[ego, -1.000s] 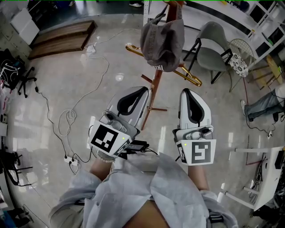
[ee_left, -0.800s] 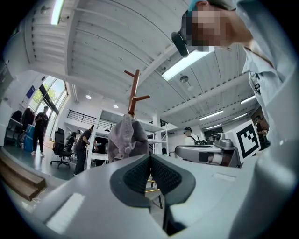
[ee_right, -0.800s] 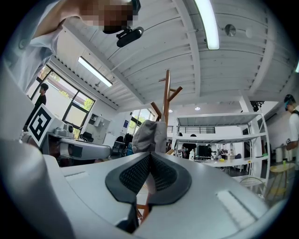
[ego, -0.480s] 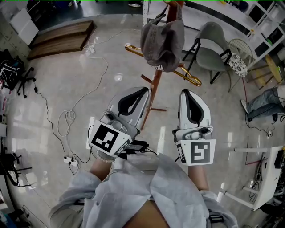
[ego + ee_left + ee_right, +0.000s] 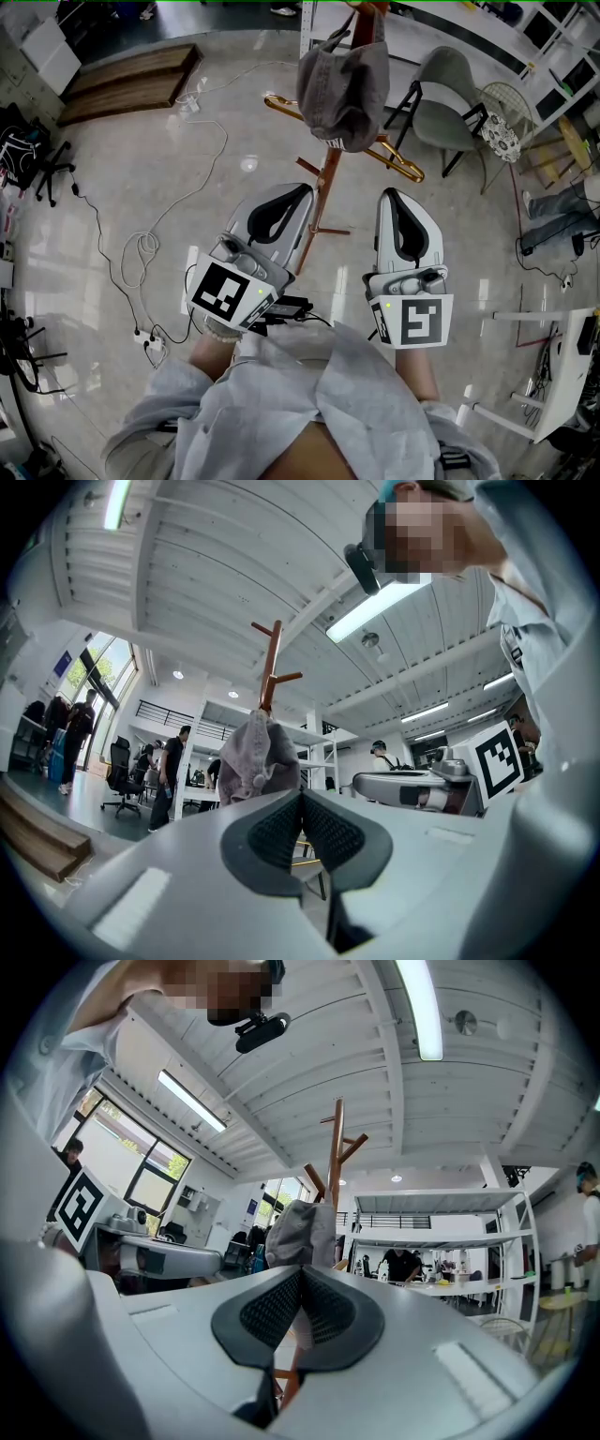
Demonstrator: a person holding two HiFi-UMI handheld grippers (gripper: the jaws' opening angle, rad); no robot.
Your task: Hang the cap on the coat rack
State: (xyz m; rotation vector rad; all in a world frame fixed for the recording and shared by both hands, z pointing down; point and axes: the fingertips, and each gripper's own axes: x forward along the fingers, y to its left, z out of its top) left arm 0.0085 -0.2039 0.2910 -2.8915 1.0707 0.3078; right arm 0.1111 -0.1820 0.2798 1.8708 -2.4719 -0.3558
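Jaws first. Left gripper [image 5: 302,806]: pads pressed flat together, nothing between them. Right gripper [image 5: 302,1281]: same, closed on nothing. In the head view both sit side by side at lower middle, noses toward the top of frame. The pole of the coat rack [image 5: 323,183] runs up between them, near both; contact with the left one cannot be ruled out.

Cap [image 5: 343,82]: grey, draped over the upper part of the rack at top centre of the head view. In both gripper views it shows just above the closed jaw tips, apart from them. Judged: hanging is done, hands clear of it.

Risks from here:
- A nudge of either gripper against the pole would rock the stand and could shake the cap loose.
- The cap looks slung loosely rather than seated deep, so it may slide off unaided.

Writing: only the black-and-white square markers [image 5: 225,291] on the gripper cubes. A small patch at the cap's lower edge is too small to read. No brand legible.
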